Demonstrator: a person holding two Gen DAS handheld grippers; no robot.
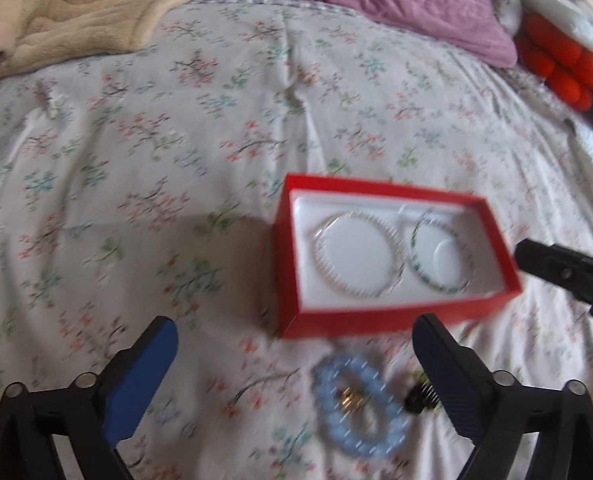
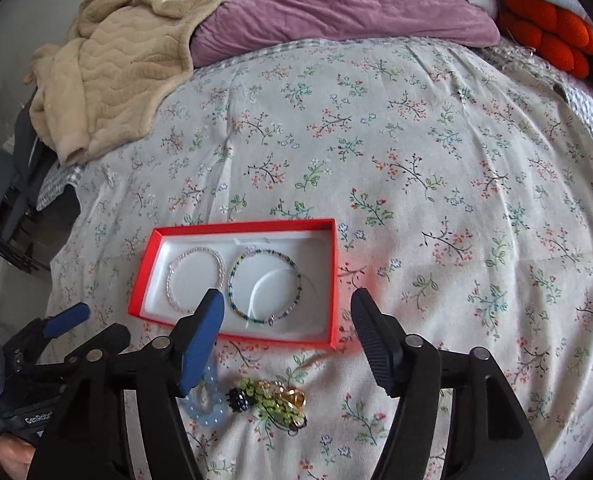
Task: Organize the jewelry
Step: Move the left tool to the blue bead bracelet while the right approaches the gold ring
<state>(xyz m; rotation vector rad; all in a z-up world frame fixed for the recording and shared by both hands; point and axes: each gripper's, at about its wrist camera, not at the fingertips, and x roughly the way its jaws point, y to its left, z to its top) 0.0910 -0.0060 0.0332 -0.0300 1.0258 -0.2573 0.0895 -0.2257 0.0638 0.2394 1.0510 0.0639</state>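
On the floral bedspread [image 2: 416, 128] sits an open red box [image 2: 336, 280] with a white liner, its long axis running left to right across the bed. Two bracelets lie flat inside it: a clear beaded bracelet [image 2: 194, 280] in the left half and a green-and-dark beaded bracelet [image 2: 232, 288] in the right half, the two rings just beside each other.

Outside the box, on its near side, lies the remaining jewelry: one pale blue chunky-bead bracelet [image 1: 362, 406], and just right of it a small tangle, a green beaded piece [image 2: 262, 394] with a black bead cluster and gold charms; how many separate items make up the tangle cannot be told.

The left hand-held gripper [image 1: 294, 364] is spread wide and holds nothing; the blue bracelet lies directly between and just beyond its fingertips, slightly toward the right finger. The right hand-held gripper [image 2: 286, 312] is also wide open and empty, hovering over the box's near edge, with the tangle below and near of its tips.

The left one looks better lined up for the blue bracelet, the right for the tangle.
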